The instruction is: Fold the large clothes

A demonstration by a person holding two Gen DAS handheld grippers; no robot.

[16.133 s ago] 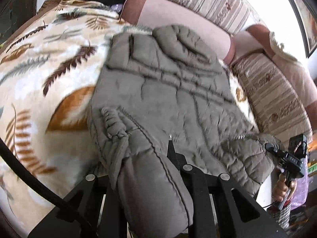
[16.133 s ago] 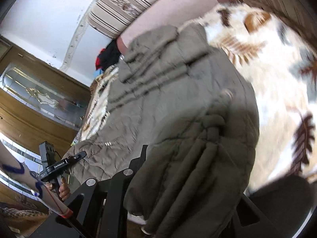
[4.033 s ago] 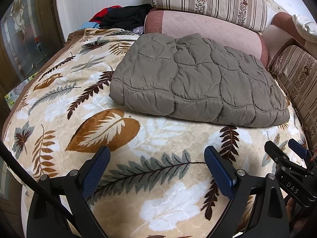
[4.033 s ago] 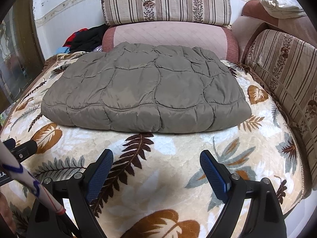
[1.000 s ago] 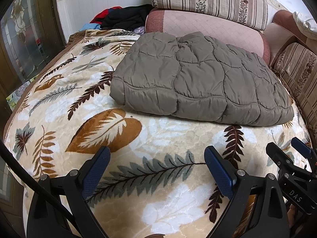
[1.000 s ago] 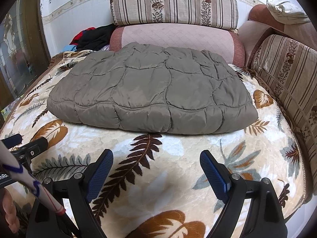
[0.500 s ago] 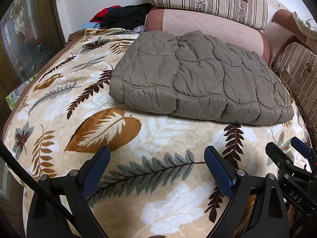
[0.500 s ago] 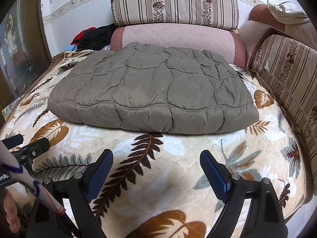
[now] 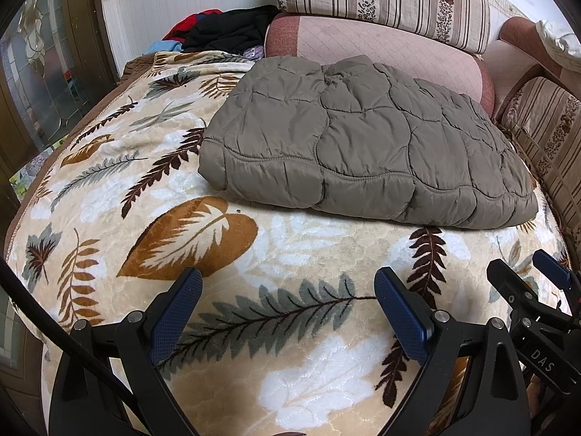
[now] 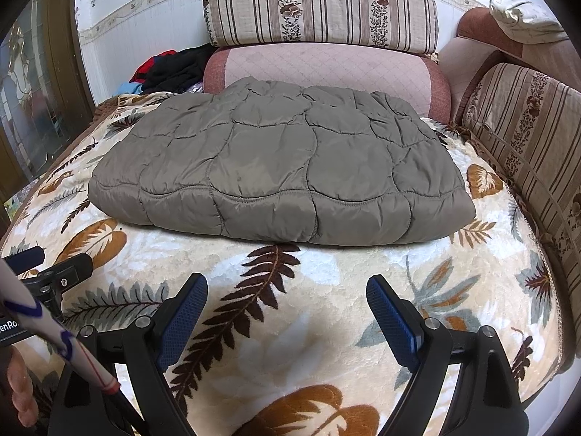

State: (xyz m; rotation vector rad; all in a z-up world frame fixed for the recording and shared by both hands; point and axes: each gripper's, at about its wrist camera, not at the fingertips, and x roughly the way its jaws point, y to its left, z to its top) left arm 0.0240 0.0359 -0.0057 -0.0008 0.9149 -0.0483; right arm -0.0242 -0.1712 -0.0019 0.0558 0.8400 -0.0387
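A grey-brown quilted puffer jacket [image 9: 363,149] lies folded into a flat rectangle on the leaf-patterned blanket [image 9: 276,254]; it also shows in the right wrist view [image 10: 283,170]. My left gripper [image 9: 288,290] is open and empty, held over the blanket in front of the jacket, apart from it. My right gripper [image 10: 287,290] is open and empty, also short of the jacket's near edge. The right gripper shows at the right edge of the left wrist view [image 9: 537,290]; the left gripper shows at the left edge of the right wrist view [image 10: 47,272].
Striped cushions [image 10: 319,7] and a pink bolster [image 10: 326,72] stand behind the jacket. A striped sofa arm [image 10: 526,138] runs along the right. A pile of dark and red clothes [image 9: 225,31] lies at the back left. A wooden glass door [image 9: 40,72] is at the left.
Since 16 s ago both grippers have let go of the jacket, which now lies folded. Over the last second the views shift only slightly; the jacket has not moved.
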